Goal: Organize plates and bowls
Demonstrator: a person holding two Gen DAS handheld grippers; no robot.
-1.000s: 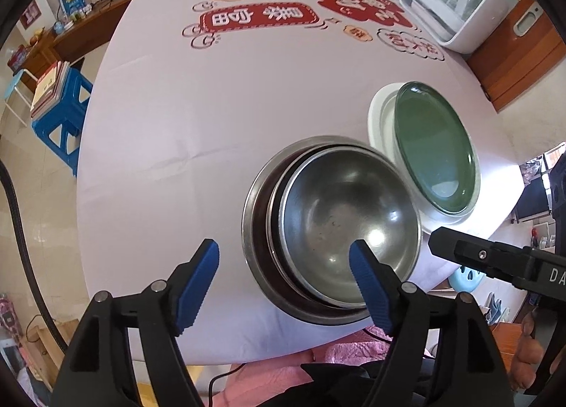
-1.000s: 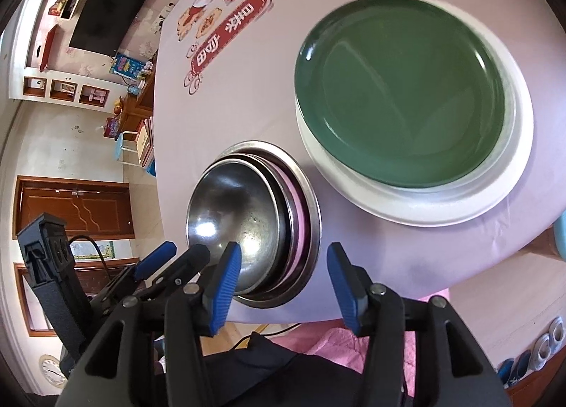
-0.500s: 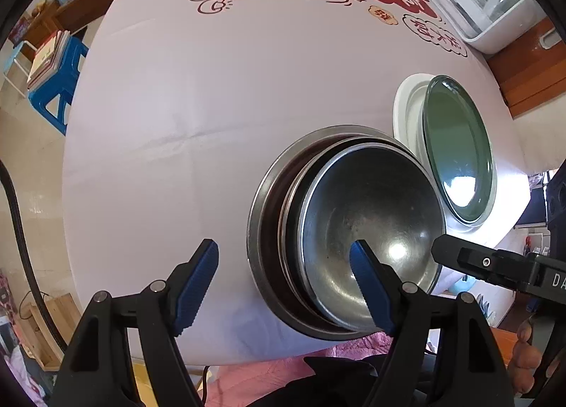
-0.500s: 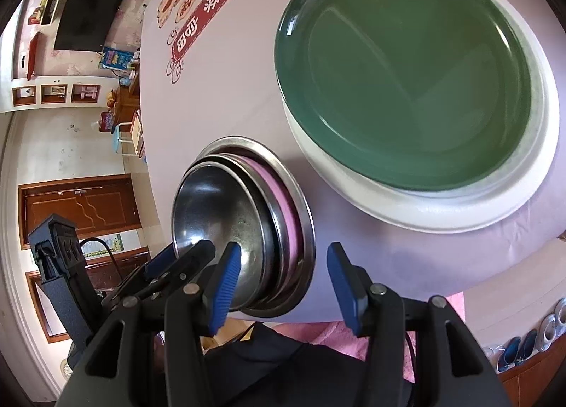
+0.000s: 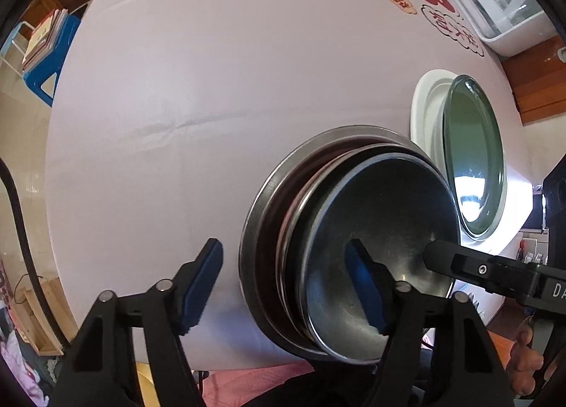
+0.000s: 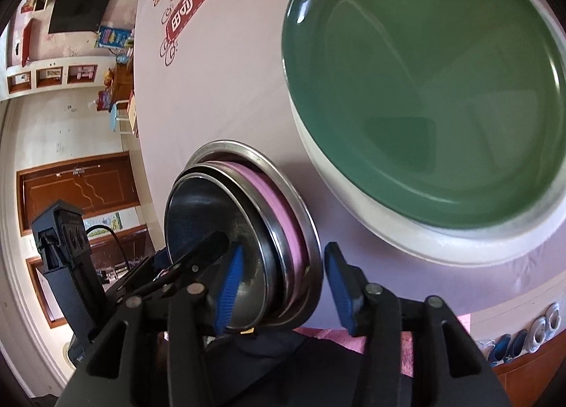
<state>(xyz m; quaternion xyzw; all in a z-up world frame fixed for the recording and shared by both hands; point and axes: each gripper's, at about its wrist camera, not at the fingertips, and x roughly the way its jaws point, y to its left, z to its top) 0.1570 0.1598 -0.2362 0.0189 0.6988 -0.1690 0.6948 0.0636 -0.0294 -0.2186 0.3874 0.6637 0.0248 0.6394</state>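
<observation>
While both tongs straddle the rim of the nested steel bowls (image 5: pixel 353 247), we judge the sorting nearly done. Our left tongs (image 5: pixel 286 283) have just been closing with the near rim between the pads, though we see no contact yet; our right tongs (image 6: pixel 281 283) have been closing too — one pad inside the bowls, one just outside, not visibly pressing. Farther off, at about two o'clock, the green plate (image 6: pixel 424 88) rests on the white plate (image 6: pixel 460 244) on the counter (image 5: pixel 212 88) — already stacked. What remains, we think, is moving the bowl stack.
</observation>
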